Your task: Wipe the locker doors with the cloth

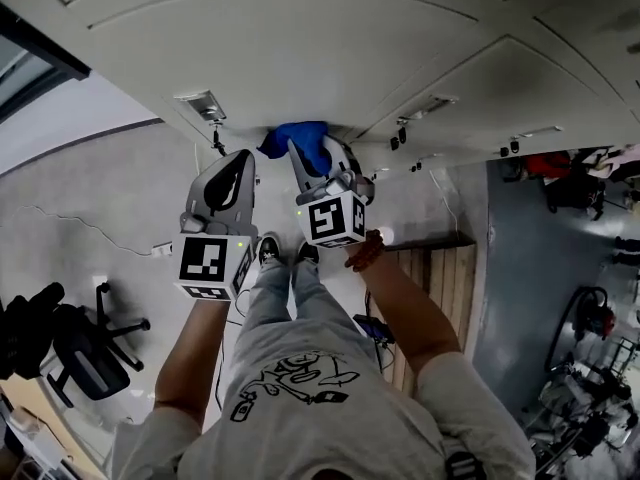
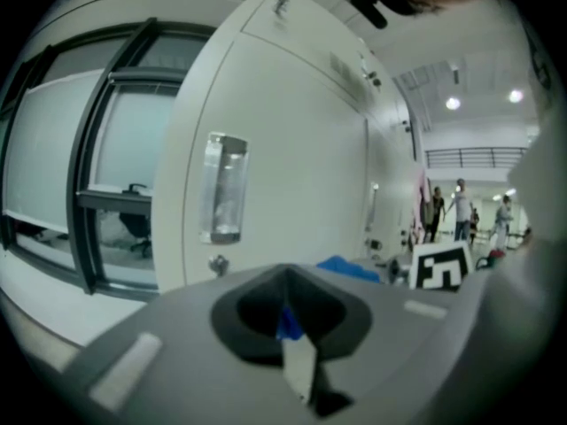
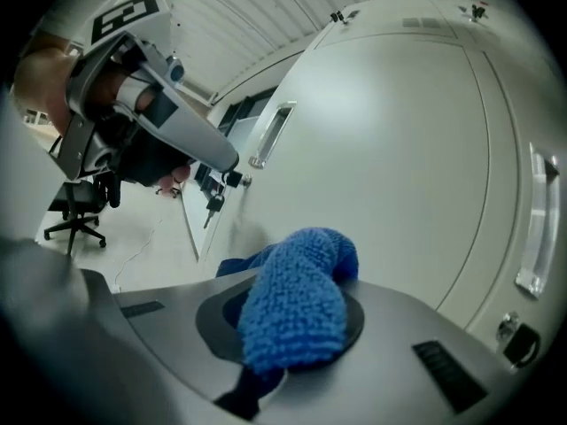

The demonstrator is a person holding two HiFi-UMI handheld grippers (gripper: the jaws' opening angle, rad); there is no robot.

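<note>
A blue cloth (image 1: 301,143) is pressed against the white locker door (image 1: 330,58), low on the door. My right gripper (image 1: 308,164) is shut on the cloth, which bulges out of the jaws as a fuzzy blue roll (image 3: 299,301) touching the door (image 3: 390,149). My left gripper (image 1: 240,165) hovers just left of it with its jaws together and nothing held, and it points at the neighbouring door (image 2: 292,166) without touching. In the right gripper view the left gripper (image 3: 168,122) hangs at upper left.
A clear handle (image 2: 223,189) and a lock sit on the left door; keys (image 3: 213,204) hang from a lock. Another handle (image 3: 536,228) is at right. An office chair (image 1: 95,343), a wooden pallet (image 1: 440,288) and a floor cable (image 1: 90,230) lie around my feet.
</note>
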